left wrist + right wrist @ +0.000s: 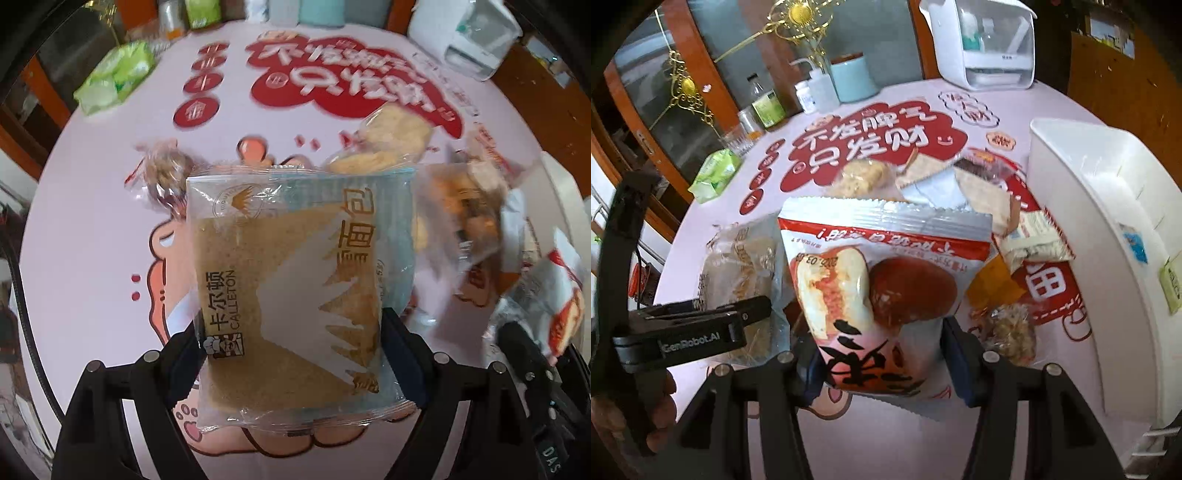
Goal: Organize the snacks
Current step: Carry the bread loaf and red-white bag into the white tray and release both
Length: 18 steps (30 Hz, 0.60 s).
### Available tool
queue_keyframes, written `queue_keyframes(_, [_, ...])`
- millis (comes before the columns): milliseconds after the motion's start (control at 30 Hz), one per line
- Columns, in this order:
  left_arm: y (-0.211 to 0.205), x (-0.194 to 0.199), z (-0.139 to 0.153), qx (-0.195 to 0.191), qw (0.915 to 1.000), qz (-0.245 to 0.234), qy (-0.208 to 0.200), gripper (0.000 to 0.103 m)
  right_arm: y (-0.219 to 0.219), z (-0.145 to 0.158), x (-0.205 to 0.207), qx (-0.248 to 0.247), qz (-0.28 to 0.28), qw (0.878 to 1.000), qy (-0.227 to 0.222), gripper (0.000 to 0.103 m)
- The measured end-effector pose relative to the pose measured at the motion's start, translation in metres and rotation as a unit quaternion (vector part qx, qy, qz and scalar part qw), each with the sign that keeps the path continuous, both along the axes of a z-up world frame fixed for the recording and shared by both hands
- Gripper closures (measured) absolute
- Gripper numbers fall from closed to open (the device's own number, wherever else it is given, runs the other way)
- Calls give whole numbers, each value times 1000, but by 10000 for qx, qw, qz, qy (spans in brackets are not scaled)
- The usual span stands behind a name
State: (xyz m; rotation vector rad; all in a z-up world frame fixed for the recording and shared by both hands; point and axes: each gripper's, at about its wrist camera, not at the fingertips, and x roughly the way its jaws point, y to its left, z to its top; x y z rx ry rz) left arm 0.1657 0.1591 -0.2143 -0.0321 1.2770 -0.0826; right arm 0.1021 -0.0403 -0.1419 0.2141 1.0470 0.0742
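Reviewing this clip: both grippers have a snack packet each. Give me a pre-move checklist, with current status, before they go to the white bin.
1. Left gripper pinches the Calleton bread packet on both sides: ok.
2. Right gripper pinches the red-and-white bun packet at its lower part: ok.
3. Both packets lifted off the tablecloth: ok, judging by the view.
4. White bin within view on the right: ok.
5. Room inside the bin: cannot tell, interior hidden.
6. Loose snacks near the bin could be brushed: not ok.
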Motion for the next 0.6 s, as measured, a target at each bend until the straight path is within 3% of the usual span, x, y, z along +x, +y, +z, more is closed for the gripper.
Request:
queue_keyframes(300, [-38,-23,82,-165,9942,-259,-1028,18,-35,36,-6,99,-176,9986,-492,48])
queue_keyframes(533, [-82,-23,124,-414,9878,-416,-1441,21,-86,68,-14,84,-403,9957,-834,48])
queue_keyframes(600, [-98,-25,135,-462,9860,-481,-1531,27,-102,74,-15,49,-460,9951,-875,48])
